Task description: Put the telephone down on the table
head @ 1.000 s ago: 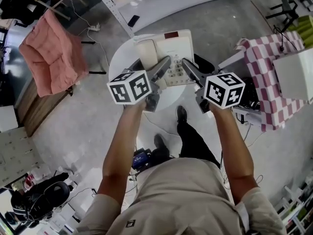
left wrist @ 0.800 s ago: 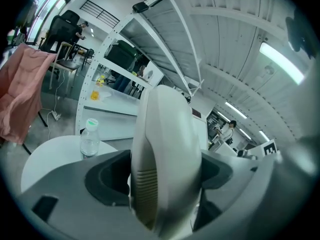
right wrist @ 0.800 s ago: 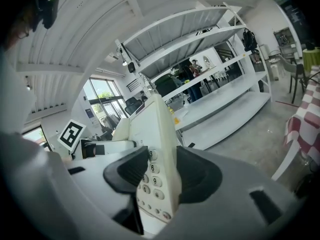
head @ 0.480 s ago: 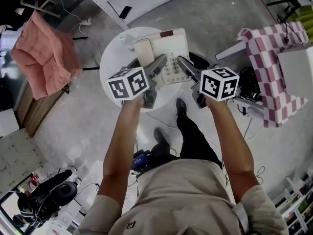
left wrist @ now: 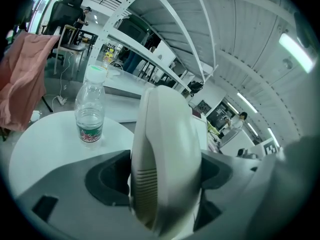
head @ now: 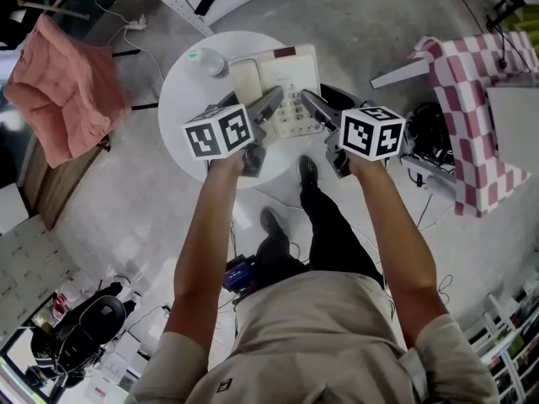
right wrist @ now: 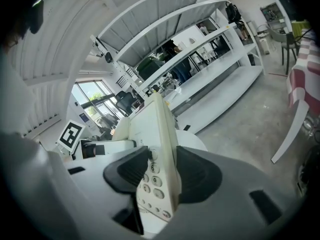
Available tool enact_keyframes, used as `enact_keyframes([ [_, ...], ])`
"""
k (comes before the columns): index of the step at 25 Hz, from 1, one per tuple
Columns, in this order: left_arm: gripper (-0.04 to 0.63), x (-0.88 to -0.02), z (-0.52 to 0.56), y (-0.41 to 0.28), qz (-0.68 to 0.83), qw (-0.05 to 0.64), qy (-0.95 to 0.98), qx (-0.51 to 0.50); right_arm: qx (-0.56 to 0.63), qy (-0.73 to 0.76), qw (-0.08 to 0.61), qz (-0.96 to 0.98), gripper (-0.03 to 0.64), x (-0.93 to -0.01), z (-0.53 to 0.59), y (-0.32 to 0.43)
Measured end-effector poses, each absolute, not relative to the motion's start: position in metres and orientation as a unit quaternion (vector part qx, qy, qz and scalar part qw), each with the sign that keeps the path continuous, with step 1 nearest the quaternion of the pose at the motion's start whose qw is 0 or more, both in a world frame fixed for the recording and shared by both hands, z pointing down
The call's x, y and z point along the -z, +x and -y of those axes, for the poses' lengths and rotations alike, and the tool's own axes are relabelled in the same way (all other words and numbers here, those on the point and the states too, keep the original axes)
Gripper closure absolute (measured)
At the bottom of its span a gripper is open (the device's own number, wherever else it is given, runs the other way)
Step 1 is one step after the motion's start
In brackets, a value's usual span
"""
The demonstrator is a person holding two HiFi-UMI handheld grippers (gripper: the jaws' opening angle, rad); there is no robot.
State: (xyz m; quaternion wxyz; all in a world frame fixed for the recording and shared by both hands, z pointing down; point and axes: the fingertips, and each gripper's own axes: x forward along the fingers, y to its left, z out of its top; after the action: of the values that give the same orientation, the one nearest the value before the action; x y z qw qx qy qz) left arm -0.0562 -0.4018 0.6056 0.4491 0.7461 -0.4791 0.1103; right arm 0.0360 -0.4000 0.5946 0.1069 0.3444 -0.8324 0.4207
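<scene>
A cream desk telephone [head: 282,87] with a handset and keypad is held over the round white table [head: 181,99]. My left gripper [head: 271,106] is shut on its left side, where the handset [left wrist: 162,159] fills the space between the jaws. My right gripper [head: 310,103] is shut on the right edge by the keypad [right wrist: 155,181]. Both dark pads [right wrist: 131,171] press against the telephone body. Whether its underside touches the table is hidden.
A clear water bottle [left wrist: 90,109] with a green cap [head: 195,55] stands on the table's far left part. A pink cushioned chair [head: 59,87] is at the left, a checked cloth [head: 472,99] on furniture at the right. The person's legs and shoes are below the table's near edge.
The head view has shifted so the table and telephone sit higher in the frame, and the bottle has come into sight. Both grippers keep their hold on the telephone.
</scene>
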Motion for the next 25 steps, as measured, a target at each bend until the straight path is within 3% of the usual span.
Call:
enact_keyframes([
  [25,0.219,-0.704,0.417,-0.062,0.471,0.489,0.718,-0.154,-0.475,0.342,0.140,0.799,0.454,-0.695,0.415,0.030],
])
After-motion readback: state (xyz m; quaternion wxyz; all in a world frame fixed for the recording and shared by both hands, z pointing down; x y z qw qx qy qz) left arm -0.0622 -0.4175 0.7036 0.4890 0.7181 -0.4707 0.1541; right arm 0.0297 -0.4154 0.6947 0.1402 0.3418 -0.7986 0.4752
